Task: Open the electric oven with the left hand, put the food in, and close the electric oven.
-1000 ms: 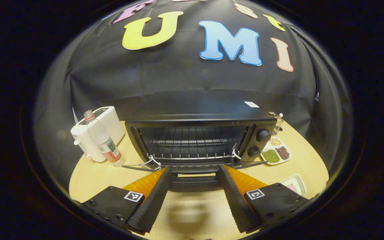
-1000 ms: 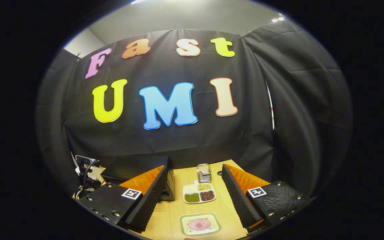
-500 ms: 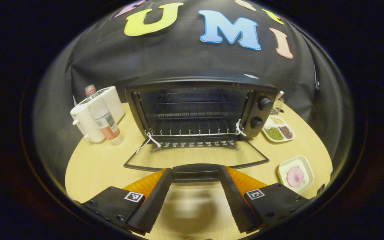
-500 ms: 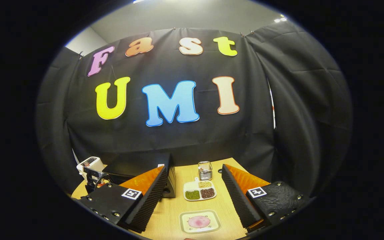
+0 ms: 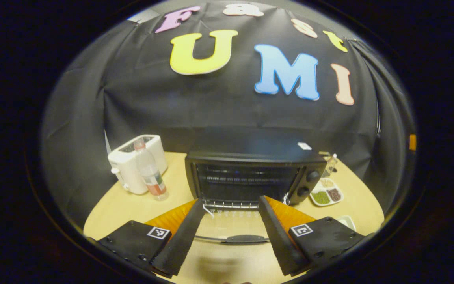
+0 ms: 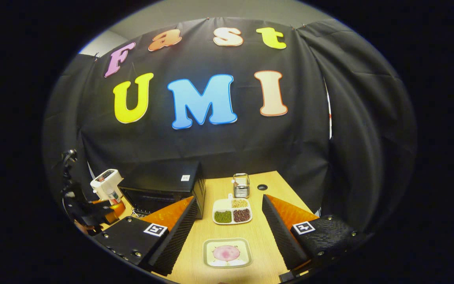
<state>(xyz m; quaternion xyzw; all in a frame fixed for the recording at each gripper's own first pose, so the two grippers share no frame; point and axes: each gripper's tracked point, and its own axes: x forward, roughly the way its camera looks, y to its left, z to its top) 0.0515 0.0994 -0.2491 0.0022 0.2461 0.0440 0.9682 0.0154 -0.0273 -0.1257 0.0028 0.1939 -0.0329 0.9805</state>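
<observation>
- Two sets of jaws are standing apart right now, and neither is gripping anything: the left gripper is hanging over the surface in front of the electric oven, and the right gripper is hovering above the food plate.
- Between the left jaws, the oven door is lying flat on the surface with its handle just below the fingertips, apart from them, so the opening step is looking done.
- Inside the oven the wire rack is showing at the mouth, with nothing on it that I can make out.
- Framed by the right jaws, the pink slice of food is sitting on its small square plate, near the edge closest to me and well right of the oven.
- Beyond it, a divided dish of beans and a small wire basket are standing close by; a white toaster and a bottle are flanking the oven's left side.
- Risks I am judging from here: the shallow plate could tilt in a pinch on its rim and spill the slice; a low carry could clip the lowered door or the bean dish; a plate set short on the rack could block the door from shutting.
</observation>
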